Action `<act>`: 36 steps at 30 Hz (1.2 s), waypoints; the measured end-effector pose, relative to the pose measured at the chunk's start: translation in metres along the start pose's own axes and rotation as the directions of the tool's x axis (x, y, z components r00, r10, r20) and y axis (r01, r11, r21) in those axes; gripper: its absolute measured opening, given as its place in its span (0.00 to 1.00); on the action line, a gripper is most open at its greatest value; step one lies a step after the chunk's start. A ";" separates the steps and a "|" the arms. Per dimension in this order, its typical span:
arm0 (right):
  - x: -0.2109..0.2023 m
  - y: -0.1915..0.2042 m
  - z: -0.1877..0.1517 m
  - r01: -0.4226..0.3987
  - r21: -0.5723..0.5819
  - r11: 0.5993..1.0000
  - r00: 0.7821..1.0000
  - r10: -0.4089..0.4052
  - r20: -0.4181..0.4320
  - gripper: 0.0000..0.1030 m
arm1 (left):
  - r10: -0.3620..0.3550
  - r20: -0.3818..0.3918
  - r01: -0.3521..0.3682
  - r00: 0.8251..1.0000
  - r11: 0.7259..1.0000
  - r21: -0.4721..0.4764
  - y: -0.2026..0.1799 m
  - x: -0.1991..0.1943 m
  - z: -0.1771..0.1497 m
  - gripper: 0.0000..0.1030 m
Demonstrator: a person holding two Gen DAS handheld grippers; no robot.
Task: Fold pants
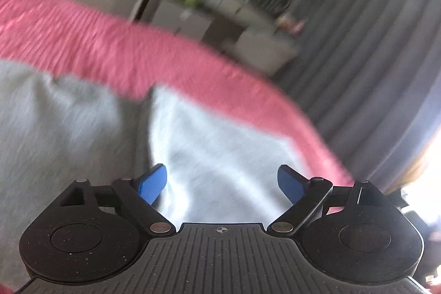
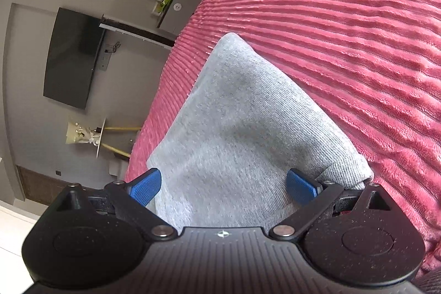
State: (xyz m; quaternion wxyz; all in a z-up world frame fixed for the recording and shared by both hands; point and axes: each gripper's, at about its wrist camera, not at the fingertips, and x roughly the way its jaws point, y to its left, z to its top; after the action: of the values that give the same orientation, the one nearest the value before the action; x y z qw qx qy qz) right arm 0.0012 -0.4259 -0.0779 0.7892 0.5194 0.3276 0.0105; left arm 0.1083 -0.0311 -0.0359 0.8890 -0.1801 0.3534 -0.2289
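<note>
Fingers of the left gripper [image 1: 222, 185] stand wide apart over grey pants [image 1: 215, 145], pressing nothing; its blue pads [image 1: 153, 183] clear the cloth. The right gripper [image 2: 223, 188] is likewise spread wide, with folded grey pants [image 2: 234, 128] between and beyond its fingertips, ungripped. The left view is blurred, the pants' near end hidden under both grippers. Their long axis runs away from the fingers, narrowing to a far corner on a pink ribbed bedspread [image 2: 344, 32].
</note>
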 end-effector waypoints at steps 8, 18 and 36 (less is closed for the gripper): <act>0.006 0.018 -0.008 0.068 -0.138 0.988 0.998 -0.068 -0.001 0.95 | 0.298 -0.003 -0.295 0.955 0.944 -0.151 0.036 -0.011 0.005 0.83; 0.013 0.037 -0.019 0.136 -0.331 0.934 0.989 -0.148 -0.011 0.95 | 0.262 0.161 -0.137 0.952 0.828 -0.543 0.121 -0.110 0.016 0.91; 0.013 0.034 -0.019 0.138 -0.327 0.935 0.989 -0.146 0.000 0.95 | 0.272 0.309 0.089 0.912 0.603 -0.793 0.254 -0.170 -0.015 0.93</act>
State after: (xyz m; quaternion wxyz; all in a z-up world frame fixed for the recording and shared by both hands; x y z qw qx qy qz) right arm 0.0122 -0.3897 -0.0607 0.8587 0.3567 0.3676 0.0138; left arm 0.0590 0.2683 -0.0762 0.7794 -0.5783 0.2377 0.0401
